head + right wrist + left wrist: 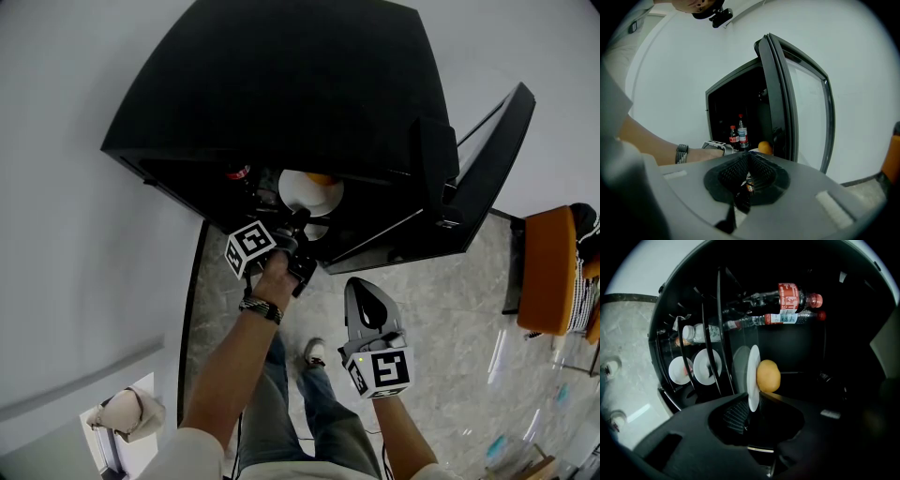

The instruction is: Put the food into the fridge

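The left arm reached forward and up from the lower left of the head view, bare forearm straight, a dark wristband (260, 308) at the wrist. The left hand (278, 274) wrapped the handle of the left gripper (296, 223), whose tip was pushed into the opening of the black fridge (281, 84) at the middle of the frame. The right arm was drawn back. Its right gripper (366, 298) hung at the lower middle of the head view, over the stone floor (450, 309) and well apart from the fridge, pointing towards the open door (487, 178) at the right.

A white plate (302, 194) sat inside the fridge, just past the tip of the left gripper, with a round yellow food (321, 178) on its far side. In the left gripper view, which was rolled sideways, the plate (753, 371) showed edge-on at the centre. Its near rim dipped between the two jaws, and the round yellow food (768, 376) touched its right face. The jaws of the left gripper (752, 411) stood spread, with the ribbed left pad clear of the rim, so the plate was released. Two bottles (787, 298) lay across the upper middle of that view, deeper in the fridge.

In its own view the right gripper (749, 161) had its ribbed pads pressed together with nothing between them.
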